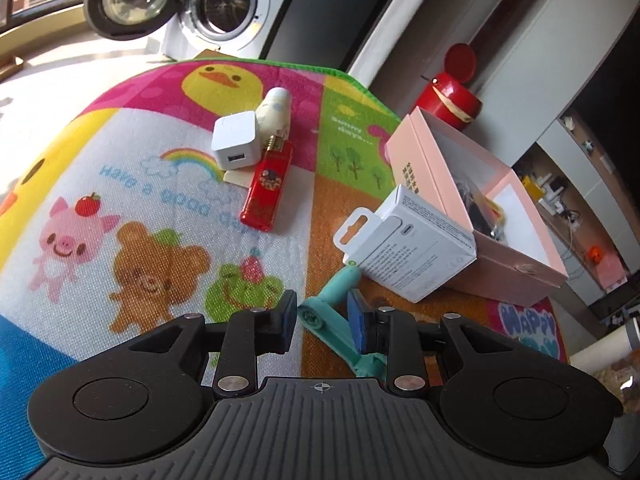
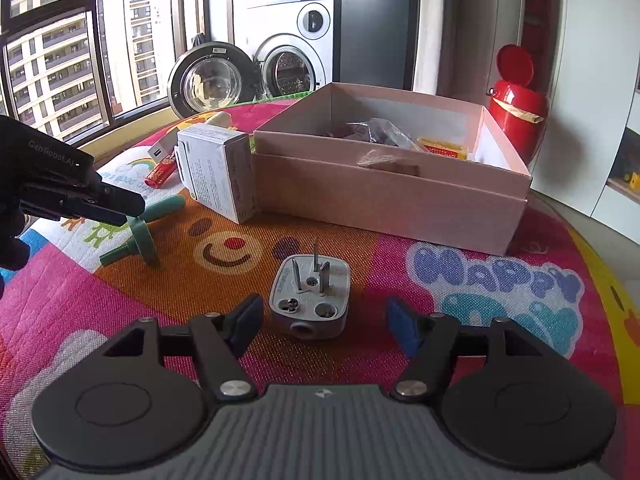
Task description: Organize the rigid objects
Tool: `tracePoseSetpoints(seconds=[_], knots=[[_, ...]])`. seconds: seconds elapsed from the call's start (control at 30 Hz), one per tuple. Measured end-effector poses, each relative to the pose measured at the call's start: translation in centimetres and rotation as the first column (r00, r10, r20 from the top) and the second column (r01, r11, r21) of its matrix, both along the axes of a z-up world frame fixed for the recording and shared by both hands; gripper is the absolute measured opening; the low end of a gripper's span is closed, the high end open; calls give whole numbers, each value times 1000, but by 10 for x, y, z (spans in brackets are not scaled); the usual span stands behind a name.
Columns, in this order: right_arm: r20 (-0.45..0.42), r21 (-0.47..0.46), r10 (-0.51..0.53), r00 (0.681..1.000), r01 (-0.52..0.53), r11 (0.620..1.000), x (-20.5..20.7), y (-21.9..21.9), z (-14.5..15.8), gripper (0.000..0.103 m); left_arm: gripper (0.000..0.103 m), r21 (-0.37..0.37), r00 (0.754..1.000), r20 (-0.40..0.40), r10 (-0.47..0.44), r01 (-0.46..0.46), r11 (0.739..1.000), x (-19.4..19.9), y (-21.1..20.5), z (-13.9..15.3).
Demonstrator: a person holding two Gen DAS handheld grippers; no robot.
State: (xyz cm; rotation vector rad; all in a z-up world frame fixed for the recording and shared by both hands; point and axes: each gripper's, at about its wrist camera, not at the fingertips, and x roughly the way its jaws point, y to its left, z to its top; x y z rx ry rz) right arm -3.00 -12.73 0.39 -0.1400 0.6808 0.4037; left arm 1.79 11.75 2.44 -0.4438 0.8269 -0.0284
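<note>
My left gripper (image 1: 322, 314) is open, its jaws on either side of a teal plastic piece (image 1: 334, 308) lying on the colourful play mat (image 1: 120, 184); the piece also shows in the right wrist view (image 2: 146, 232). My right gripper (image 2: 324, 324) is open around a grey three-pin plug (image 2: 310, 296) lying pins-up, without touching it. An open pink box (image 1: 496, 216) (image 2: 384, 196) holds several small items. A white carton (image 1: 412, 240) (image 2: 218, 168) leans against it. A red lighter (image 1: 268, 188), a white USB charger (image 1: 234, 140) and a cream bottle (image 1: 274, 110) lie together further back.
A red bin (image 1: 450, 96) (image 2: 518, 110) with its lid up stands behind the box. A washing machine (image 2: 294, 60) with its door open is beyond the mat. Windows are at the left, shelves at the right.
</note>
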Motion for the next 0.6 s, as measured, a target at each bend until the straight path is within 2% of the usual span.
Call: tracePoseSetpoints(seconds=[0.13,0.3,0.4,0.5,0.6], knots=[[0,0,-9,1000,9,1000,0,-1,-1,71,35,130,999,16,-43,41,991,15,-21,-2],[-4,3,-12,1000,12,1000,1,-1,-1,73,36,275,986,44,-160,142,951,6,-48,-5],[-4,2,-13,1000,13,1000,1,-1,-1,74,38,317,966,58,-254,223,922,-8,-54,-7],[-5,2,-16,1000,16,1000,2,-1,-1,75,38,324,938,49,-344,311,894,-21,-54,-7],[-9,1,-16,1000,16,1000,3,-1,-1,77,38,335,921,41,-389,354,873,-34,-48,-6]])
